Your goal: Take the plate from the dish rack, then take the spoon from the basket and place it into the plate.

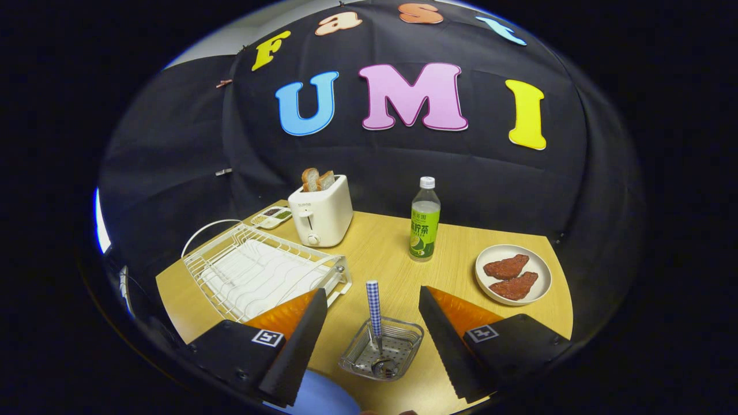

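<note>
The gripper (373, 297) hangs above a wooden table (369, 253), its two fingers spread wide with nothing between their tips. In the lower centre of the frame, framed by the fingers, sits a small metal basket (381, 349) holding a spoon (376, 323) that stands upright on its bowl, its checked handle pointing up. A white wire dish rack (262, 271) lies at centre left, partly behind the left finger. A blue plate (320, 397) edge peeks in at the bottom. Further back stand a white toaster (321, 214) with bread slices, a green-labelled bottle (425, 222), and at right a plate with two reddish pieces (512, 274)
</note>
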The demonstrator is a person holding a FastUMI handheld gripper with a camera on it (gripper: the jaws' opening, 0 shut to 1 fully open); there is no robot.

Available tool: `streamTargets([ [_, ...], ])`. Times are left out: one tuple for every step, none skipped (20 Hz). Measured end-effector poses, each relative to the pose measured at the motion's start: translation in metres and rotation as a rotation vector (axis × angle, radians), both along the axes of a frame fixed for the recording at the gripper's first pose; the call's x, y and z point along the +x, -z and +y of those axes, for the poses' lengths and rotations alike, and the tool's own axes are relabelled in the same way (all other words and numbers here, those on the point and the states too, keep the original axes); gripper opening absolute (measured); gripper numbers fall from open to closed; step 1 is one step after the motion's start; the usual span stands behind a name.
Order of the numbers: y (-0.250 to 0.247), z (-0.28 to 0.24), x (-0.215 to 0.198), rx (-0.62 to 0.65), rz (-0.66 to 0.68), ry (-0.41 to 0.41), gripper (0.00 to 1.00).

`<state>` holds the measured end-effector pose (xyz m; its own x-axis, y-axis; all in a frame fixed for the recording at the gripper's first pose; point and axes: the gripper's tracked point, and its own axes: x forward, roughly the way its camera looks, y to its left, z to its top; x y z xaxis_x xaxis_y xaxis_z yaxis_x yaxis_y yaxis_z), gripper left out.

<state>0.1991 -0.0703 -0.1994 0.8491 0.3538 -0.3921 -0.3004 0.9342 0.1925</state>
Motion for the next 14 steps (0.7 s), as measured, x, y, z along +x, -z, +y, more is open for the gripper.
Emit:
streamTargets([
  [0.007,0.002,0.006,-0.012,0.01,0.0,0.98],
  [0.013,0.004,0.012,-0.023,0.019,0.0,0.98],
  [0.018,0.008,0.017,-0.03,0.028,-0.006,0.98],
  [0.025,0.011,0.022,-0.041,0.039,-0.007,0.98],
  [0.03,0.013,0.026,-0.045,0.053,-0.008,0.97],
  [0.034,0.016,0.03,-0.042,0.068,-0.012,0.96],
  [0.039,0.019,0.034,-0.044,0.081,-0.013,0.94],
  [0.043,0.022,0.037,-0.05,0.091,-0.016,0.93],
  [0.045,0.025,0.039,-0.06,0.098,-0.022,0.89],
  [0.047,0.025,0.044,-0.073,0.096,-0.021,0.87],
  [0.049,0.026,0.049,-0.081,0.099,-0.015,0.83],
  [0.052,0.028,0.053,-0.08,0.109,-0.008,0.79],
  [0.058,0.028,0.055,-0.081,0.13,-0.003,0.73],
  [0.062,0.031,0.055,-0.077,0.156,-0.003,0.7],
])
